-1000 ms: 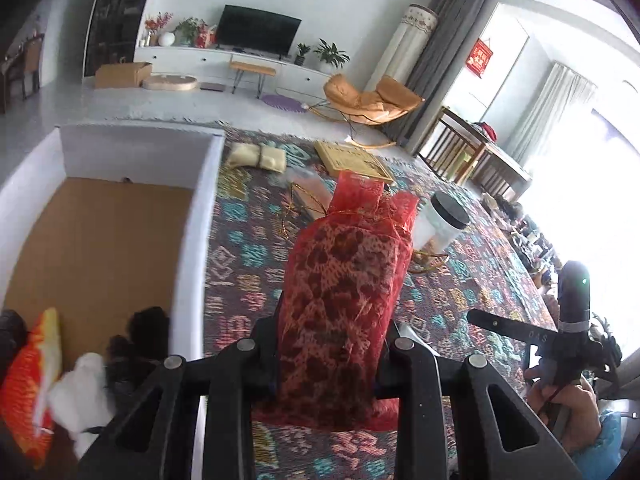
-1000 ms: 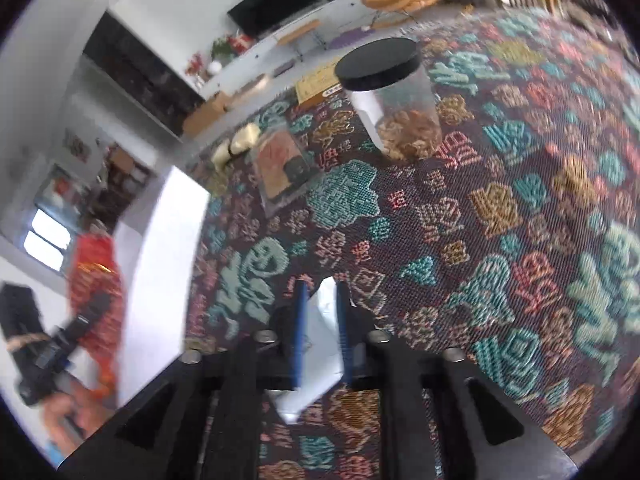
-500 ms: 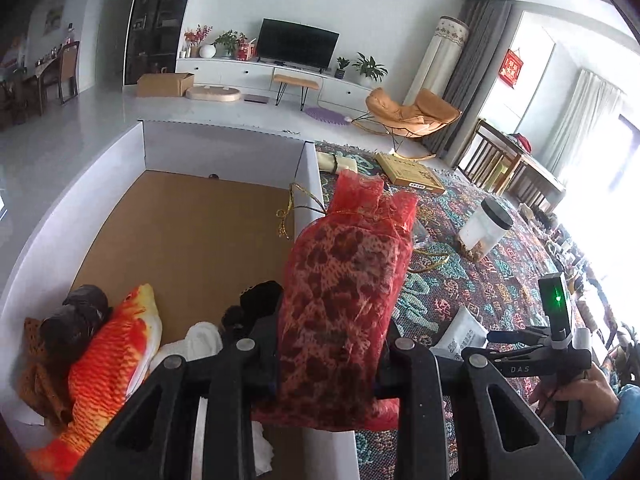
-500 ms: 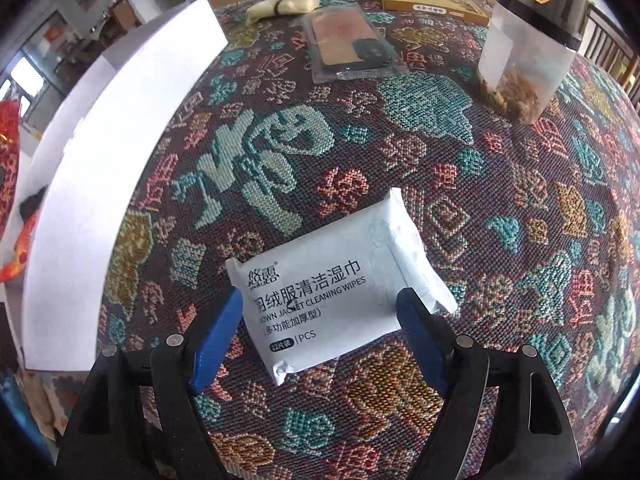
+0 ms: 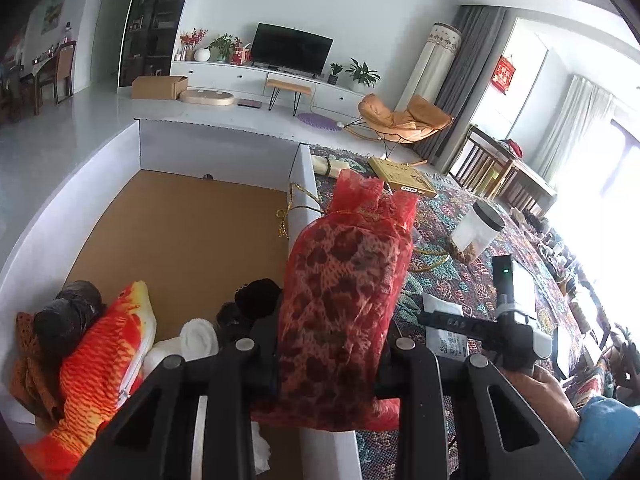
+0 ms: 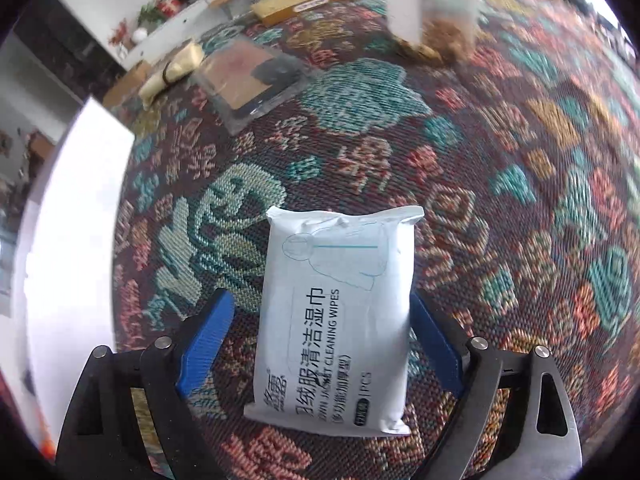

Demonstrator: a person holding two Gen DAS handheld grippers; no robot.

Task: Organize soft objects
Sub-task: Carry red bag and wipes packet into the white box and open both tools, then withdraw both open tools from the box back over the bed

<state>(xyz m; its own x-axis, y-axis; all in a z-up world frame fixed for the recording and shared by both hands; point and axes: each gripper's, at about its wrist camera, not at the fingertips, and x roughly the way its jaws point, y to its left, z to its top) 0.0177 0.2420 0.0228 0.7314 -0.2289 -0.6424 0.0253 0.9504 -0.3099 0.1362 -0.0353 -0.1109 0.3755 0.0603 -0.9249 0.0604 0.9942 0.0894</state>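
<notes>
Since half a second earlier, the left gripper (image 5: 326, 344) had kept its clamp on the red pouch (image 5: 344, 304), which stood at the same spot in centre frame while the box (image 5: 80, 184) wall beneath it had shifted slightly; the wipes pack (image 6: 336, 320) had turned from lying crosswise to lying lengthwise between the right gripper's (image 6: 320, 340) blue pads (image 6: 206, 336), which stood apart, the right pad at the pack's edge and the left one clear of it. In the left wrist view, at lower left, an orange fish toy (image 5: 100, 364) lay in the box beside a dark bundle (image 5: 66, 318) and a white roll (image 5: 198, 334) on the brown floor. The pouch hung over the box's white right wall, its gold cord (image 5: 288, 212) draped across the rim. To the right, the patterned cloth (image 6: 520, 200) covered the table, with a yellow book (image 5: 402, 178) and a jar (image 5: 474, 236) further back. A TV (image 5: 294, 48) and an orange chair (image 5: 402, 118) stood in the bright room behind. The pouch was sheer red mesh with dark blotches, gathered and frilled at its top. The pack was pale, flat and printed with blue lettering, resting on the cloth at bottom centre of the right wrist view.
</notes>
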